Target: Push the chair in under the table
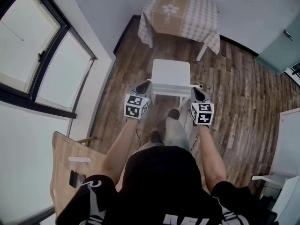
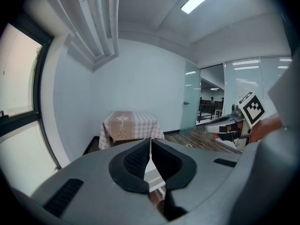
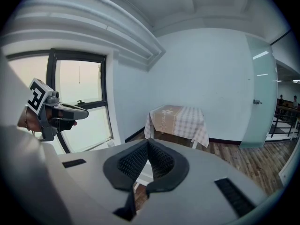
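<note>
A white chair [image 1: 171, 71] stands on the wood floor, its seat toward the table with a checked cloth [image 1: 180, 11], a gap of floor between them. My left gripper [image 1: 144, 86] is shut and empty at the left end of the chair's back rail. My right gripper [image 1: 196, 92] is shut and empty at the rail's right end. Whether either tip touches the rail I cannot tell. In the left gripper view the shut pads [image 2: 140, 161] frame the table [image 2: 130, 124], with a white sliver of chair [image 2: 152, 172] below. The right gripper view shows the table [image 3: 178, 121] past its shut jaws.
A large window [image 1: 42, 55] and white wall run along the left. A wooden board [image 1: 70, 158] lies at the lower left behind me. A glass door [image 1: 281, 48] is at the right, with white furniture [image 1: 290, 139] below it. My foot [image 1: 173, 114] is just behind the chair.
</note>
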`<state>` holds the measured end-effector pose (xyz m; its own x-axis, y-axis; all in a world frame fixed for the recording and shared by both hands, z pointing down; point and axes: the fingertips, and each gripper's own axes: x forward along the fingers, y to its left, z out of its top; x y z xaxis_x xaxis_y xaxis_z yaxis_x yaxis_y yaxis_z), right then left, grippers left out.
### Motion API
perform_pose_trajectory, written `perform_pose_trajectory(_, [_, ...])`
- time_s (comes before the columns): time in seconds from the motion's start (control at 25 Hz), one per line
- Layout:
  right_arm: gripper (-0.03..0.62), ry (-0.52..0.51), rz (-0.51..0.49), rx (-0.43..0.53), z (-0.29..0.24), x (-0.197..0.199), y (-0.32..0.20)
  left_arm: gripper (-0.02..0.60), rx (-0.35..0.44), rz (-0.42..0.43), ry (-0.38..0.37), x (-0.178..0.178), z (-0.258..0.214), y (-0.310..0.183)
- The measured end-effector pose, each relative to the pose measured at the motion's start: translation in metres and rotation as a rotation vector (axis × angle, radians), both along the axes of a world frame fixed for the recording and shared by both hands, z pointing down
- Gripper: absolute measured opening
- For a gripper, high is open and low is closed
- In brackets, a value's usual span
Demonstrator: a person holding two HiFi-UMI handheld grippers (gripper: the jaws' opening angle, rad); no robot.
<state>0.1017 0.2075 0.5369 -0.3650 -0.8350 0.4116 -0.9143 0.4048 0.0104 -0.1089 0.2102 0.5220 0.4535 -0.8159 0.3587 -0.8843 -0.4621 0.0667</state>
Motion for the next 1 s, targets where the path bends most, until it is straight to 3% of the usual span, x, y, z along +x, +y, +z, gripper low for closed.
perform_pose_trajectory(0.24, [0.015, 0.050, -0.018, -0.031, 0.021, 0.002, -0.001, 0.034, -0.043, 0.034, -0.031, 0.007, 0.024, 0.000])
perform_pose_trajectory(0.36, [0.016, 0.080, -0.034, -0.054, 0.033, 0.005, -0.003, 0.114, -0.078, 0.053, -0.052, 0.012, 0.038, -0.004])
perform_pose_trajectory(1.0, [0.169, 0.221, -0.137, -0.149, 0.094, 0.003, -0.027, 0.264, -0.204, 0.115, -0.186, 0.025, 0.106, -0.030])
